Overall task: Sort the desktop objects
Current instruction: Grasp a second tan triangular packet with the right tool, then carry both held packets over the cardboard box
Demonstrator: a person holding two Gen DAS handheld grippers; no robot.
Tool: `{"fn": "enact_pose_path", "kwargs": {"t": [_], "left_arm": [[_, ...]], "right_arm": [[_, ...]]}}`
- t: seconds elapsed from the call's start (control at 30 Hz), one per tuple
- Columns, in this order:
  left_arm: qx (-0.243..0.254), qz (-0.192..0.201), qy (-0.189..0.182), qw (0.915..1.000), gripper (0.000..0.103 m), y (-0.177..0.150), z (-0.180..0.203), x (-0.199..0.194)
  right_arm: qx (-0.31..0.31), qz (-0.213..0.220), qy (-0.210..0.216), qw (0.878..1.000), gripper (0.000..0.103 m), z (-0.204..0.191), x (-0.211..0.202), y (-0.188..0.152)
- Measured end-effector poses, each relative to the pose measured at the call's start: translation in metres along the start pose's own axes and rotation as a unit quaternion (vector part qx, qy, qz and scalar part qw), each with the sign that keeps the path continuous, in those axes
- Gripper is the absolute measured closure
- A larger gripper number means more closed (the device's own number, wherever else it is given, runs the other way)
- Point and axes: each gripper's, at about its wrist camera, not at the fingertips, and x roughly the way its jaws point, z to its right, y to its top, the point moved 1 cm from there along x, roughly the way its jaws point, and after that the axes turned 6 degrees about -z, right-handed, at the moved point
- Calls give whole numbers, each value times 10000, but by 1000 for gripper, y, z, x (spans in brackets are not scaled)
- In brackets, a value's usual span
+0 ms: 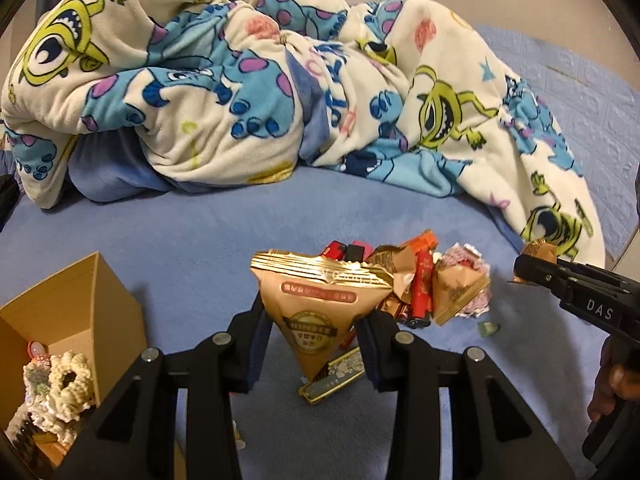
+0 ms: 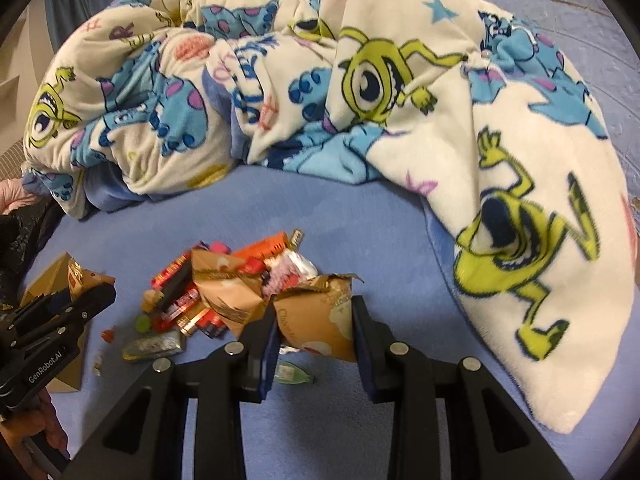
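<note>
Left wrist view shows the left gripper closed partway on a gold triangular snack packet, its pads pressing the packet's two slanting sides while the crimped top edge stands above the jaws and the point hangs below. Just behind lies the pile of wrappers on the blue bedsheet, and an open cardboard box with crocheted pieces inside sits to the left. Right wrist view has the right gripper likewise closed partway on a torn tan packet, gripped across its body, with the ragged open top sticking up. A cartoon blanket is heaped well behind. Both packets look light, thin and crinkly, probably slippery foil that dents rather than resists, so a hold across the fuller middle seems safer than one near a tapering corner. The torn one may spill if tipped, so I would keep its open end up. The box looks a likely place for sorting.
</note>
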Motion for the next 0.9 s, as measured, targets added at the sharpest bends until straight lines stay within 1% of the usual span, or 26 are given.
{"fn": "enact_pose_path", "kwargs": {"t": [0.1,0.2,0.33,0.4,0.53,0.7,0.73,0.8,0.9], "left_arm": [[-86,61,33,9999,63,-1,-1,-10],[-109,133,125,9998,63,-5,1,-21],[-138,180,357,9991,63,-11,0,-33],[-234,203,416,9987,63,-12,-5,-40],[-538,238,574,9966,63,-13,-28,-56],[-889,285,1007,9905,63,-20,-70,-82],[-942,265,1195,9880,63,-21,-81,-88],[-992,273,1449,9841,63,-25,-94,-97],[-1091,214,1875,9759,63,-33,-121,-110]], "right_arm": [[23,120,21,9999,70,-4,-13,4],[102,167,161,9997,70,-11,-22,4],[-44,121,285,9995,70,-34,-27,-2],[-154,67,367,9992,70,-48,-27,-5],[-454,37,467,9979,70,-78,-31,-11],[-698,-40,752,9947,70,-119,-33,-17],[-729,-60,848,9937,70,-131,-33,-17],[-785,-68,983,9920,70,-150,-34,-17],[-964,-85,1224,9878,70,-189,-36,-12]]}}
